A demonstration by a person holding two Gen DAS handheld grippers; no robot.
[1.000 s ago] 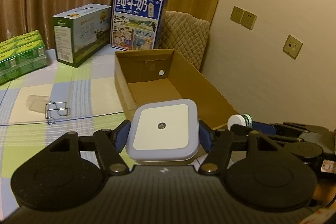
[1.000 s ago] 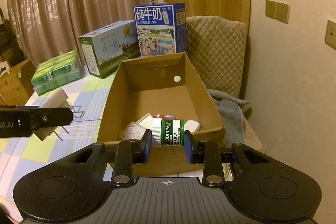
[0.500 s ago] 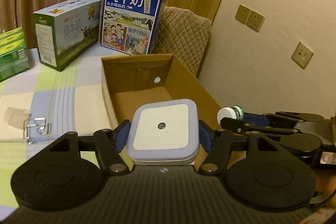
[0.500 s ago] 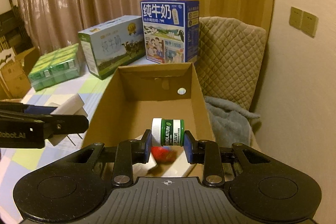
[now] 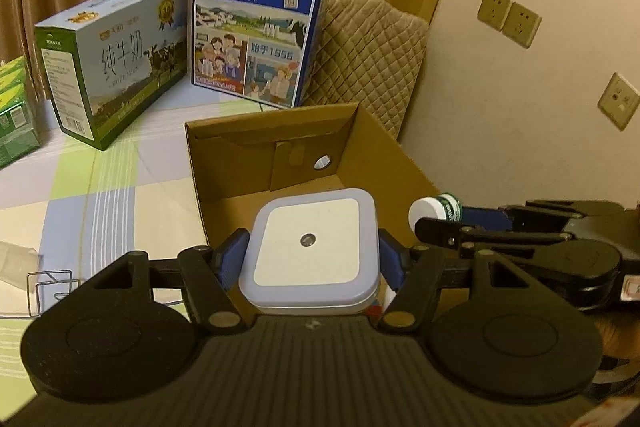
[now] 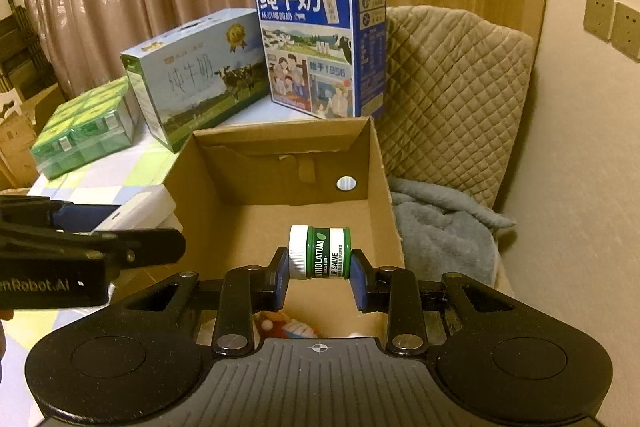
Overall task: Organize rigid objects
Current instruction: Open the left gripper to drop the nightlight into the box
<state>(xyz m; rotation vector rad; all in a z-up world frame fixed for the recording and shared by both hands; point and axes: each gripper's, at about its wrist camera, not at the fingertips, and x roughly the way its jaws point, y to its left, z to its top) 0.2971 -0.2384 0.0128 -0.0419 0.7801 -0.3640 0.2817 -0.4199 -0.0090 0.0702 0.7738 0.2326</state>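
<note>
Three milk cartons on checked tablecloth.

Checked tablecloth: cardboard box, milk cartons.

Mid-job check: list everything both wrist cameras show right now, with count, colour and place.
Open cardboard box: 1, brown, table centre.
Square plastic night light: 1, white with lilac rim, in left gripper, over box.
Small lip-salve jar: 1, green with white cap, in right gripper, over box.
Red-and-white item: 1, box floor, unclear.
Milk cartons: blue, pale green, behind box.
Green drink packs: 1 bundle, far left.
Wire clip: 1, silver, tablecloth.
Quilted chair: 1, beige, with grey blanket.
Left gripper, right gripper: black, both gripping.
</note>
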